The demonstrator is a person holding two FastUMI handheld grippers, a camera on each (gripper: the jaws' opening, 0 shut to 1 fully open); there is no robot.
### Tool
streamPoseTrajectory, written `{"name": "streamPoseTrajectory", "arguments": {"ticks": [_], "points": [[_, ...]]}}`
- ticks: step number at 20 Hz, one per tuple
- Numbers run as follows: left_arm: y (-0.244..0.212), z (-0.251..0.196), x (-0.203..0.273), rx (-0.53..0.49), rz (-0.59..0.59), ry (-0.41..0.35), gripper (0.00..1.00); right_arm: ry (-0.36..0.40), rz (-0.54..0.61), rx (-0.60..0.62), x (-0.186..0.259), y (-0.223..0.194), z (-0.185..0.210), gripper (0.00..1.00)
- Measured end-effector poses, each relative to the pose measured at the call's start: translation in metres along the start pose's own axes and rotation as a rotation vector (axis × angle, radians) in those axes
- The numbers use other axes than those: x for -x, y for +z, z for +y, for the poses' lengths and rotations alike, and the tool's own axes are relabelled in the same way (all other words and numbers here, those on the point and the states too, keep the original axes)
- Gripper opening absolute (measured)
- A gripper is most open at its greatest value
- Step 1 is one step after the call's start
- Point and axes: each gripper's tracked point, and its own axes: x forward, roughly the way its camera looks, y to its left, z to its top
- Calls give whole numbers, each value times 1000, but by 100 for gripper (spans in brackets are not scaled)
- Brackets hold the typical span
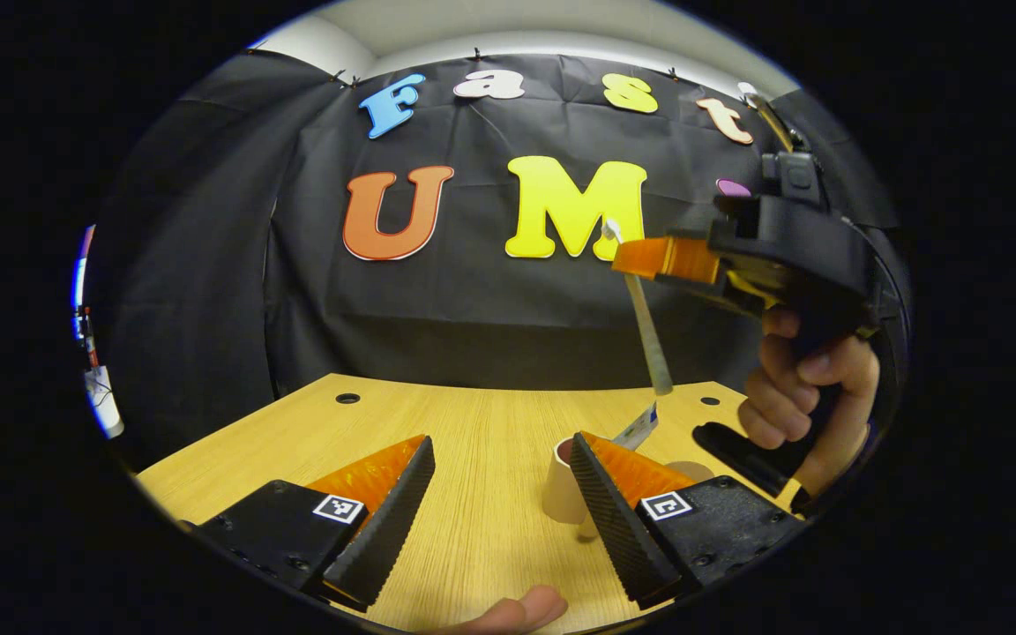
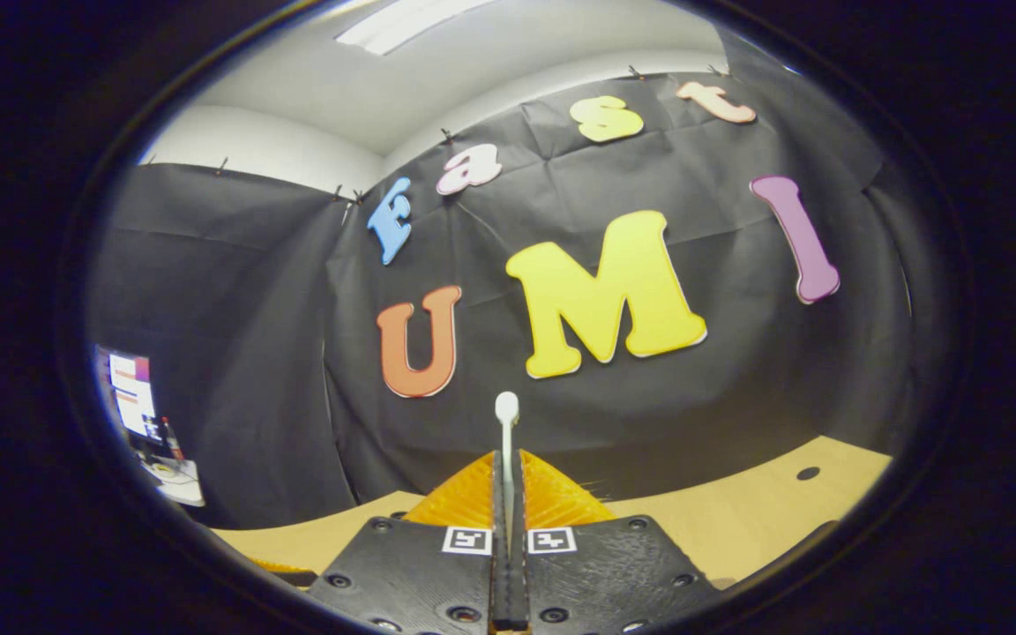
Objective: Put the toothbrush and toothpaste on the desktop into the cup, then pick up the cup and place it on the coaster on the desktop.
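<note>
In the left gripper view my left gripper (image 1: 501, 445) is open low over the wooden table (image 1: 473, 423). A beige cup (image 1: 559, 494) stands just behind its right finger, and the toothpaste (image 1: 638, 428) pokes out of the cup. Above it, my right gripper (image 1: 627, 258) is shut on the pale toothbrush (image 1: 649, 335). The brush hangs nearly upright with its lower end just over the toothpaste tip. In the right gripper view the right gripper (image 2: 508, 459) is shut on the toothbrush (image 2: 506, 414), whose rounded end sticks up past the fingertips.
A person's hand (image 1: 808, 388) grips the right gripper's handle. A thumb (image 1: 517, 608) shows at the bottom edge. A tan round disc (image 1: 693, 469), perhaps the coaster, lies beside the cup. Small holes (image 1: 347, 398) dot the table. A monitor (image 2: 133, 397) stands far left.
</note>
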Motion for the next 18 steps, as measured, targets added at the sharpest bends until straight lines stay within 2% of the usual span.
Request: {"name": "streamPoseTrajectory", "arguments": {"ticks": [2,6,13,15,18], "points": [[-1,4,-1,21,3,-11,98,-39,-9,24,-13,-8,-16,0],[-5,7,-4,105,30,-27,96,-29,14,66,-9,-32,-19,0],[-14,-2,-8,96,49,-51,98,-4,-63,143,31,-17,-18,0],[-15,-4,-7,90,49,-54,98,4,-90,175,36,-11,-13,3],[-17,-4,-9,83,54,-51,98,8,-81,177,43,-15,-12,3]]}}
